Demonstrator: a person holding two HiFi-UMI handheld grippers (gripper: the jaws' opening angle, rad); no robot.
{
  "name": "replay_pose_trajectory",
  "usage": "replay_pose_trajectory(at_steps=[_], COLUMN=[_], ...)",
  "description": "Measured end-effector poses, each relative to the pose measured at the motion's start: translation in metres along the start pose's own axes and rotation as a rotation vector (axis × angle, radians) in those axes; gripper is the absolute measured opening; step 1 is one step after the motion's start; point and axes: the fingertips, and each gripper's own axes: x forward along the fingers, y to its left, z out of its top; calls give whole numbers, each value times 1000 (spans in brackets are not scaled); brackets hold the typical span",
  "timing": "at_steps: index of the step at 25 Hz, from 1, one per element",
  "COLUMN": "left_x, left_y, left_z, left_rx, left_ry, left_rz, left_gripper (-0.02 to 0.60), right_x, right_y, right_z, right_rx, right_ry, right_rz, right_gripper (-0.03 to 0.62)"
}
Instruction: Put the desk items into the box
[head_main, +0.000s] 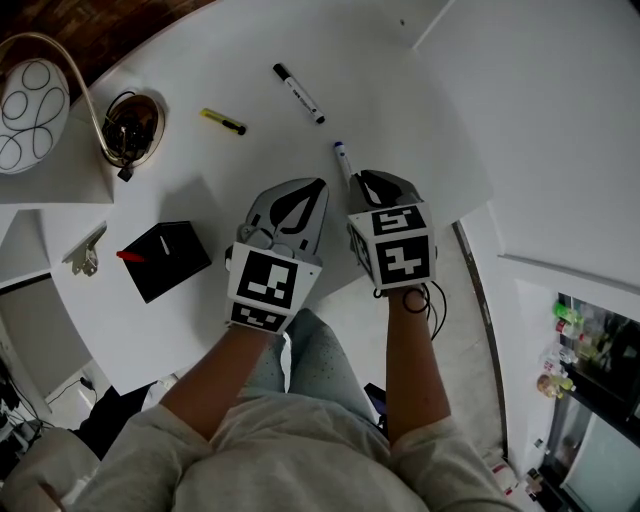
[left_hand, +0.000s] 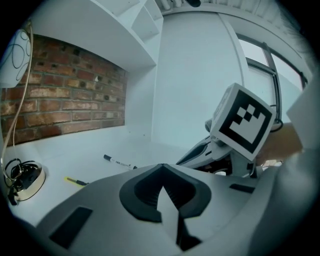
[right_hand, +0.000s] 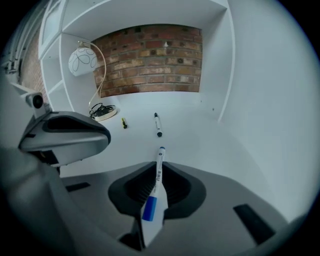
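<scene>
The light is dim and cool, with a bluish tint over the white desk (head_main: 400, 90). It seems to come mostly from the window (left_hand: 257, 55), which is a pale area in the left gripper view. Shadows on the desk are soft and wide, with blurred edges, and the black box (head_main: 165, 260) shows almost no detail. Both gripper views bend straight lines, such as those of the brick wall (right_hand: 150, 60), and they darken to black at the corners. The blue marker (right_hand: 159, 172), close to the lens, is slightly soft.

The blue pen (right_hand: 158, 174) bears print too small to read.
</scene>
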Motion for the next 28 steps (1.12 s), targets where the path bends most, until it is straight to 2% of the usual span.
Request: replay_pose_trajectory(at_steps=[1, 2, 3, 8, 13, 16, 18, 23, 28], left_x=[1, 1, 2, -1, -5, -6, -6, -9, -17], left_y=[0, 0, 0, 4, 5, 7, 7, 4, 3], left_z=[-1, -2, -2, -10, -13, -13, -13, -8, 3], left_rx=[-1, -2, -3, -21, -44, -52, -56, -61, -58], left_ry=[3, 6, 8, 25, 29, 26, 23, 18, 7], left_rz=[0, 0, 1, 2, 2, 4, 7, 2, 2], left_gripper=[8, 8, 8, 8, 8, 8, 8, 8, 8], right_x=[3, 6, 9, 28, 42, 42, 42, 40, 27], right_y=[0, 0, 0, 1, 1, 1, -1, -2, 6], right_z=[-2, -5, -7, -16, -24, -25, -25, -25, -9], right_rx=[3, 8, 12, 2, -17, 14, 37, 61, 94], right_ry=[19, 40, 59, 162, 241, 238, 232, 232, 144], right_rz=[12, 25, 35, 57, 42, 37, 31, 45, 63], right_gripper=[37, 102, 124, 126, 129, 126, 78, 77, 77])
